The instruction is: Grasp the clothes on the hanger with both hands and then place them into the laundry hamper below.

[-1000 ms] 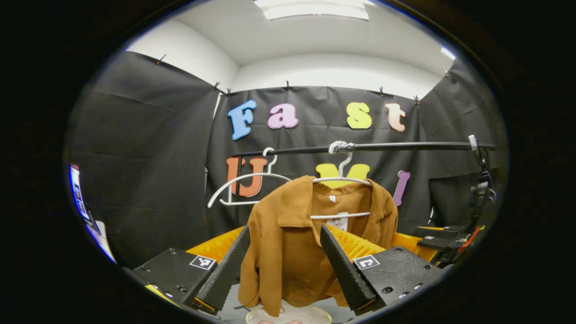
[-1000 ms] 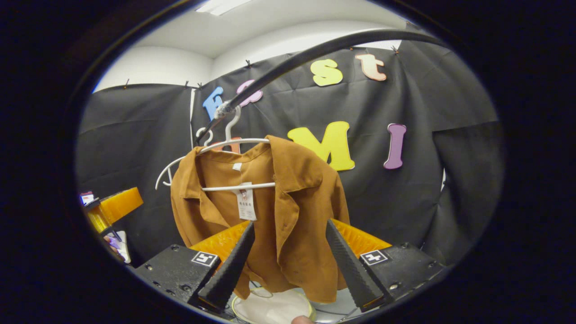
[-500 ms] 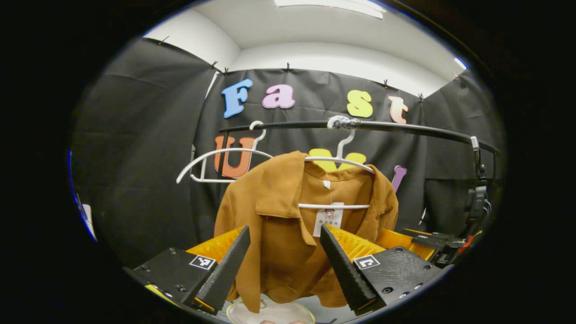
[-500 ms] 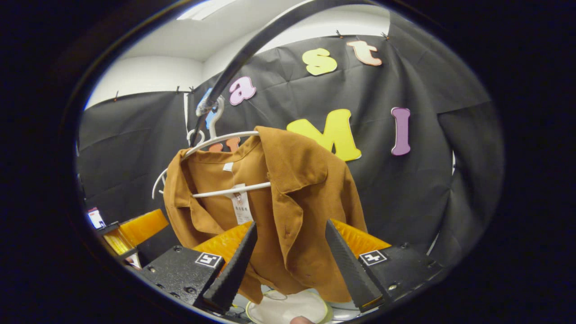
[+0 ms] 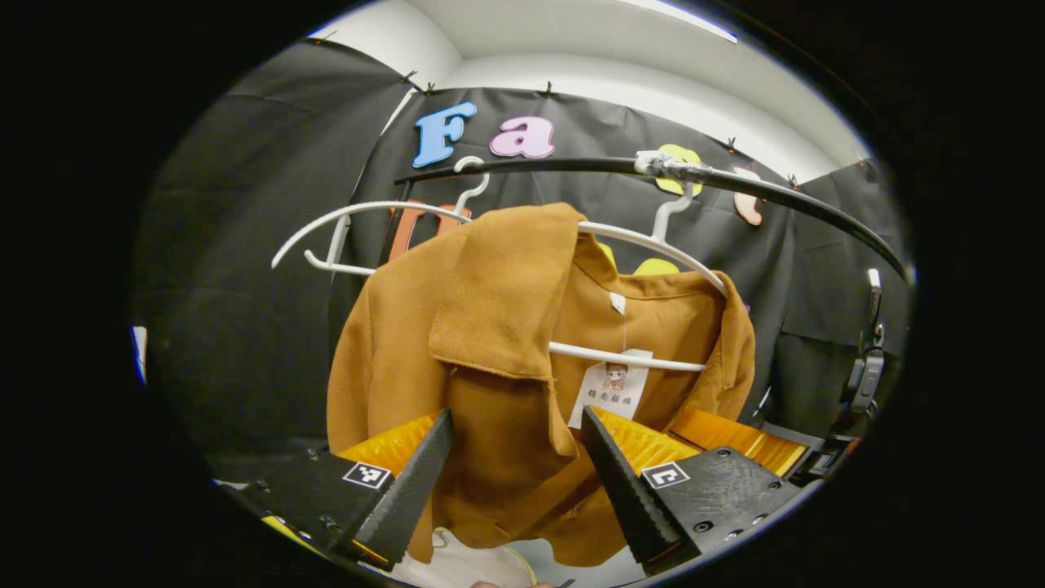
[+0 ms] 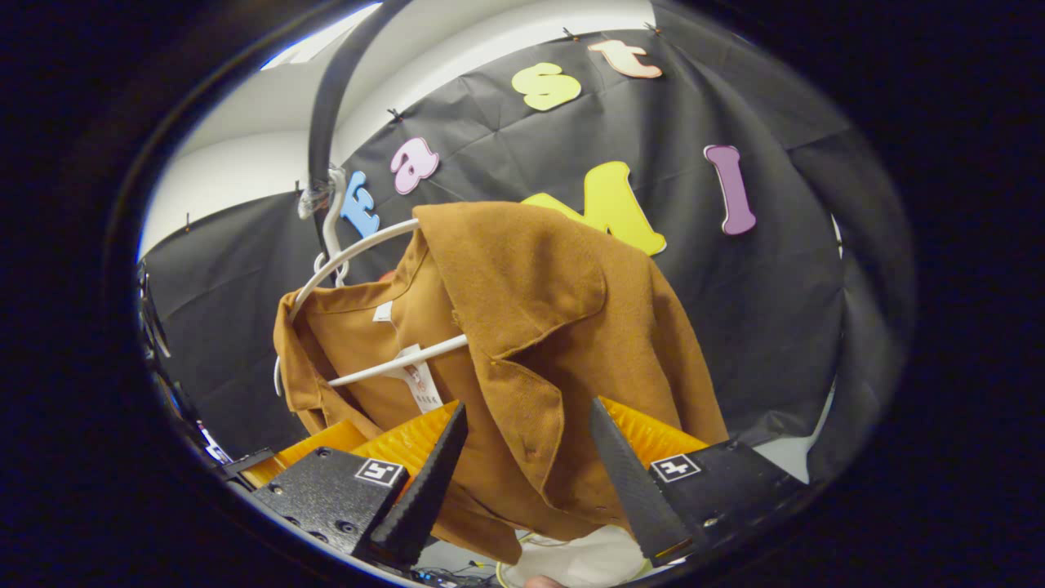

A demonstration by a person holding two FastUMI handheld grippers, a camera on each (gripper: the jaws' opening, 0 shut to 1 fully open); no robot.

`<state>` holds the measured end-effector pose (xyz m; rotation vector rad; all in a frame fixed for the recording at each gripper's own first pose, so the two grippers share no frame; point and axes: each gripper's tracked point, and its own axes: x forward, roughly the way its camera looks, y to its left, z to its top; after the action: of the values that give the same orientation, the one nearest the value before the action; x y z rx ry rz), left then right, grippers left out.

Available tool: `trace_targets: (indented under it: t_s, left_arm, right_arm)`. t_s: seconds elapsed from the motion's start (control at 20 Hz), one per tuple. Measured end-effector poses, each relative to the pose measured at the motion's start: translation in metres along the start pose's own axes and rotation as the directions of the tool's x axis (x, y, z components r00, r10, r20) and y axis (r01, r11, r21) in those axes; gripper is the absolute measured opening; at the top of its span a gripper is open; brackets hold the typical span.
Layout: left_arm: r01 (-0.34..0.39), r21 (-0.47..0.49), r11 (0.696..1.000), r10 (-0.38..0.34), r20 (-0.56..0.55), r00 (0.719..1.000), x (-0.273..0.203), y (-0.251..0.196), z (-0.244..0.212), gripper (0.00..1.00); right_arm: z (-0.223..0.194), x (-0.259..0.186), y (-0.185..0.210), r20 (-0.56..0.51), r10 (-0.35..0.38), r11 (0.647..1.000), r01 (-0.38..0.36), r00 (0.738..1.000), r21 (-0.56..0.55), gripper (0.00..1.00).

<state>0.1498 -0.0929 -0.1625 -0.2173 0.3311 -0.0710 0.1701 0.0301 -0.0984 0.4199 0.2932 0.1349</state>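
A brown jacket (image 5: 490, 310) hangs on a white hanger (image 5: 629, 355) from a black rail (image 5: 571, 166). A paper tag (image 5: 612, 384) dangles inside its collar. My left gripper (image 5: 516, 415) is open, close to the jacket's left front panel, which shows in the gap between the fingers. In the right gripper view the jacket (image 6: 531, 286) fills the middle on its hanger (image 6: 359, 249). My right gripper (image 6: 527, 404) is open too, with the right front panel showing between its fingers. Whether either gripper touches the cloth is unclear. The white hamper (image 6: 588, 559) sits below the hem.
An empty white hanger (image 5: 343, 214) hangs on the rail to the left of the jacket. A black clamp fitting (image 5: 869, 367) stands at the rail's right end. The hamper's rim (image 5: 457, 563) peeks out under the jacket. Black cloth walls close the booth behind.
Both grippers have moved in closer to the jacket, which looms larger and higher in both views. Both stay open. The jacket hangs as before.
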Motion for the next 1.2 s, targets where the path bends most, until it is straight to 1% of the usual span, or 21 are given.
trace_targets:
  t_s: [0.05, 0.1, 0.15, 0.2, 0.25, 0.3, 0.35, 0.4, 0.45, 0.5, 0.55, 0.65, 0.75, 0.8, 0.85, 0.9, 0.95, 1.0, 1.05, 1.15, 1.2]
  left_arm:
    - [-0.001, -0.007, 1.000, 0.001, -0.003, 1.000, 0.005, 0.001, -0.002, 1.00]
    - [0.000, -0.018, 1.000, 0.000, -0.011, 1.000, 0.009, 0.001, -0.003, 1.00]
    - [0.015, -0.038, 0.999, -0.015, -0.007, 1.000, 0.014, -0.003, -0.003, 1.00]
    - [0.025, -0.049, 0.998, -0.025, -0.016, 1.000, 0.019, -0.005, -0.004, 1.00]
    - [0.017, -0.047, 0.999, -0.019, -0.027, 0.999, 0.023, -0.003, -0.006, 0.95]
    - [0.005, -0.042, 0.999, -0.007, -0.036, 0.999, 0.027, 0.001, -0.006, 1.00]
    - [0.000, -0.041, 0.999, -0.002, -0.039, 0.999, 0.031, 0.002, -0.006, 0.94]
    - [-0.011, -0.037, 0.999, 0.009, -0.040, 0.999, 0.035, 0.004, -0.005, 0.94]
    - [-0.019, -0.040, 0.999, 0.017, -0.044, 0.999, 0.038, 0.006, -0.004, 0.92]
    - [-0.021, -0.046, 0.999, 0.018, -0.046, 0.999, 0.039, 0.006, -0.004, 0.90]
    - [-0.023, -0.056, 0.998, 0.021, -0.043, 0.999, 0.041, 0.007, -0.002, 0.89]
    - [-0.027, -0.066, 0.997, 0.024, -0.049, 0.998, 0.043, 0.008, -0.002, 0.69]
    - [-0.036, -0.074, 0.997, 0.030, -0.081, 0.996, 0.042, 0.010, -0.007, 0.52]
    - [-0.060, -0.078, 0.995, 0.053, -0.089, 0.995, 0.042, 0.016, -0.009, 0.44]
    - [-0.058, -0.087, 0.994, 0.051, -0.088, 0.995, 0.040, 0.016, -0.008, 0.36]
    - [-0.050, -0.097, 0.994, 0.042, -0.086, 0.995, 0.038, 0.016, -0.005, 0.23]
    - [-0.039, -0.111, 0.993, 0.030, -0.083, 0.996, 0.039, 0.017, -0.004, 0.10]
    - [-0.019, -0.127, 0.992, 0.008, -0.087, 0.996, 0.040, 0.016, -0.002, 0.10]
    - [-0.013, -0.144, 0.989, 0.000, -0.090, 0.996, 0.042, 0.019, -0.001, 0.09]
    - [0.037, -0.174, 0.984, -0.054, -0.098, 0.994, 0.040, 0.016, 0.000, 0.03]
    - [0.046, -0.173, 0.984, -0.063, -0.095, 0.993, 0.038, 0.016, 0.002, 0.04]
  right_arm:
    - [0.001, 0.004, -0.002, -0.001, -0.003, 1.000, 0.003, 1.000, 0.024, 0.95]
    - [0.001, 0.009, -0.005, -0.008, -0.008, 0.999, 0.008, 1.000, 0.045, 0.93]
    - [0.000, 0.013, -0.007, -0.020, -0.002, 0.998, 0.003, 1.000, 0.068, 0.89]
    - [0.001, 0.018, -0.004, -0.028, 0.016, 0.995, -0.013, 0.999, 0.102, 0.87]
    - [0.002, 0.020, -0.002, -0.035, 0.038, 0.991, -0.033, 0.999, 0.132, 0.90]
    - [0.002, 0.023, -0.001, -0.038, 0.052, 0.987, -0.046, 0.998, 0.156, 0.88]
    - [0.002, 0.024, -0.002, -0.040, 0.059, 0.984, -0.052, 0.997, 0.169, 0.87]
    - [0.001, 0.025, -0.003, -0.044, 0.056, 0.984, -0.047, 0.998, 0.171, 0.82]
    - [0.001, 0.027, -0.003, -0.047, 0.054, 0.984, -0.045, 0.997, 0.172, 0.85]
    - [0.000, 0.031, -0.001, -0.043, 0.054, 0.983, -0.046, 0.998, 0.178, 0.83]
    - [0.000, 0.033, 0.001, -0.043, 0.062, 0.982, -0.053, 0.997, 0.183, 0.83]
    - [-0.001, 0.036, 0.001, -0.052, 0.067, 0.982, -0.057, 0.996, 0.181, 0.79]
    - [0.002, 0.037, -0.005, -0.048, 0.052, 0.983, -0.042, 0.998, 0.179, 0.71]
    - [0.002, 0.035, -0.010, -0.041, 0.032, 0.983, -0.024, 0.999, 0.182, 0.54]
    - [0.004, 0.033, -0.015, -0.036, 0.018, 0.983, -0.011, 0.999, 0.185, 0.46]
    - [0.004, 0.030, -0.016, -0.033, 0.023, 0.982, -0.017, 0.999, 0.187, 0.30]
    - [0.007, 0.028, -0.017, -0.031, 0.038, 0.981, -0.031, 0.999, 0.190, 0.31]
    - [0.008, 0.025, -0.017, -0.031, 0.051, 0.980, -0.044, 0.998, 0.194, 0.23]
    - [0.010, 0.023, -0.018, -0.029, 0.068, 0.978, -0.061, 0.997, 0.198, 0.30]
    - [0.014, 0.014, -0.019, -0.021, 0.100, 0.974, -0.094, 0.995, 0.207, 0.23]
    - [0.015, 0.009, -0.020, -0.015, 0.118, 0.971, -0.113, 0.993, 0.212, 0.20]
